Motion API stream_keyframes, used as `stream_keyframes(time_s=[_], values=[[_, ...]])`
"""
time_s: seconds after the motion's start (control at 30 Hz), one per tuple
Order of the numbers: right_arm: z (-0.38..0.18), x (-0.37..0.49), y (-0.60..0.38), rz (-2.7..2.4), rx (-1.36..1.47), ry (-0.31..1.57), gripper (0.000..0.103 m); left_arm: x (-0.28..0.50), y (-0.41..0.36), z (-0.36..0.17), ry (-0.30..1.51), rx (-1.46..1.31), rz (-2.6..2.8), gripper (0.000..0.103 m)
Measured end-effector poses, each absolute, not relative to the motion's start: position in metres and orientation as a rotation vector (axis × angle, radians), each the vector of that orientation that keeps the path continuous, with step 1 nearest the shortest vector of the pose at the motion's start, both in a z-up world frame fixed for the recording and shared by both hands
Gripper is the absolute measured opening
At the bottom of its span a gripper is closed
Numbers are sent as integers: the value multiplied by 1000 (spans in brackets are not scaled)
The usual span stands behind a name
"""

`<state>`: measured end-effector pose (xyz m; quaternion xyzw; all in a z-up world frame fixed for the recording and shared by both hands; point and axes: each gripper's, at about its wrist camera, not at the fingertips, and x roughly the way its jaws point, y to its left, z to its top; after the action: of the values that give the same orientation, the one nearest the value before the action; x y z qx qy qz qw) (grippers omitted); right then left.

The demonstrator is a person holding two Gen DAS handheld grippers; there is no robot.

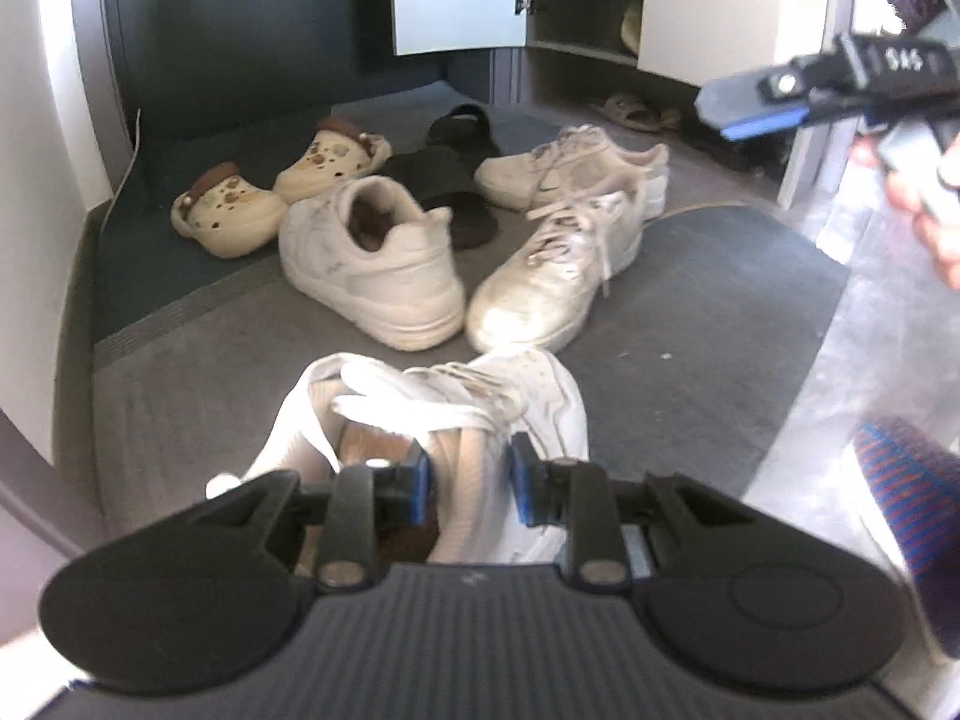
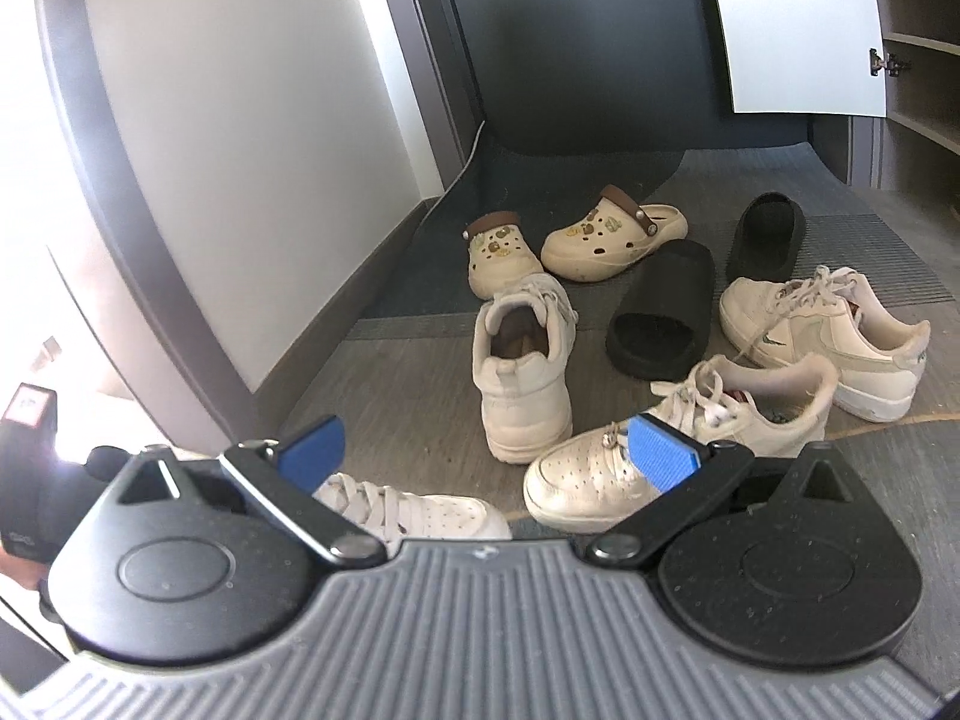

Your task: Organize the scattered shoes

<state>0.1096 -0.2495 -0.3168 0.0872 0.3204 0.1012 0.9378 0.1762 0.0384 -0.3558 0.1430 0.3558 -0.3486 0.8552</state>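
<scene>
Left claw clamped narrow on the collar of a white sneaker, held just in front of the pile on the grey floor mat. Right claw spread wide, nothing between its blue pads, hanging over the shoes.

Writing: white digits on the right claw's black body, seen from the left wrist, too blurred to read surely. Green swoosh logo on the far cream sneaker, clear only from the right wrist.

Only from the left wrist: open cabinet shelves with a brown sandal below, plus a striped sleeve.

Only from the right wrist: charms on the beige clogs, both black slides unobstructed.
</scene>
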Motion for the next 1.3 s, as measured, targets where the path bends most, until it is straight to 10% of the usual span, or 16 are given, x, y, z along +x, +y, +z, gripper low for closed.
stream_keyframes(time_s=[0.7,0.93,1.3], values=[[-353,106,-237,196,216,806,103,154,36,-392,819,247,-647,35],[-323,125,-227,213,228,920,103,145,51,-380,814,240,-659,73],[-296,158,-149,271,109,1150,103,116,108,-342,673,160,-519,89]])
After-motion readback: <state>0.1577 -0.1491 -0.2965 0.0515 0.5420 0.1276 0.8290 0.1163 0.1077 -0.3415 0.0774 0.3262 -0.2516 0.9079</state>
